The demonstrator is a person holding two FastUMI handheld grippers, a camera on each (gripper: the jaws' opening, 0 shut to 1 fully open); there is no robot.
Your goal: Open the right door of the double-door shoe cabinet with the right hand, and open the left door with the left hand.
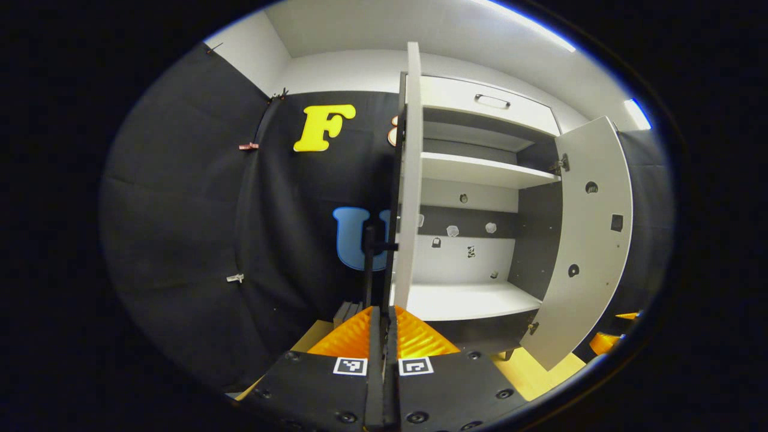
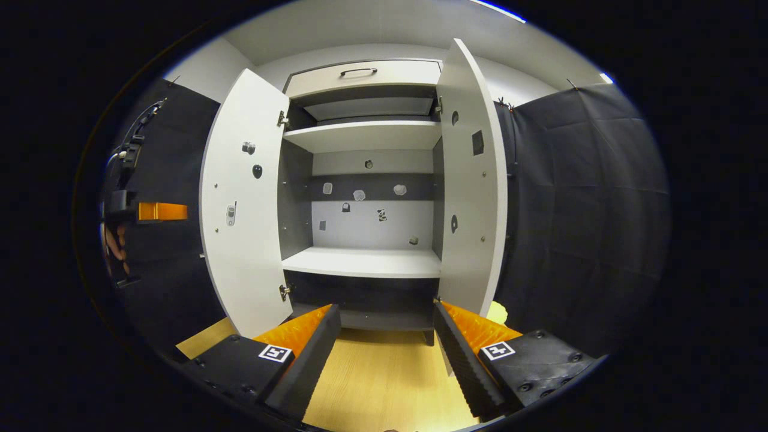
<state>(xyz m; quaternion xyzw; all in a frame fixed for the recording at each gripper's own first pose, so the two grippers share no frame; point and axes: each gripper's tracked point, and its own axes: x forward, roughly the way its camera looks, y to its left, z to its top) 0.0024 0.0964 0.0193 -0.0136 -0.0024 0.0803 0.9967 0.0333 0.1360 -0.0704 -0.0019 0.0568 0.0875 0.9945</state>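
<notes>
Shoe cabinet [image 2: 366, 264]: centre of the right gripper view, white, both doors swung out, interior exposed.
Left door [image 2: 243, 210]: left of centre in the right gripper view, wide open, inner face showing; in the left gripper view it stands edge-on [image 1: 410, 180] up the middle of the frame.
Right door [image 2: 474, 180]: right of centre in the right gripper view, open; at the right of the left gripper view [image 1: 591, 240], angled outward.
Shelves [image 2: 363, 135]: one upper and one lower white board inside, both bare; small marks dot the back panel.
Drawer [image 2: 363, 75]: top of the cabinet, closed, dark bar handle.
Left gripper [image 1: 384, 336]: bottom centre of the left gripper view, fingers pressed together just below the left door's edge; whether they pinch anything cannot be told. It also appears at the far left of the right gripper view [image 2: 162, 211], beside the left door's outer face.
Right gripper [image 2: 387, 354]: bottom of the right gripper view, fingers spread wide apart, holding nothing, low in front of the cabinet.
Floor [image 2: 384, 378]: light wood, bottom centre.
</notes>
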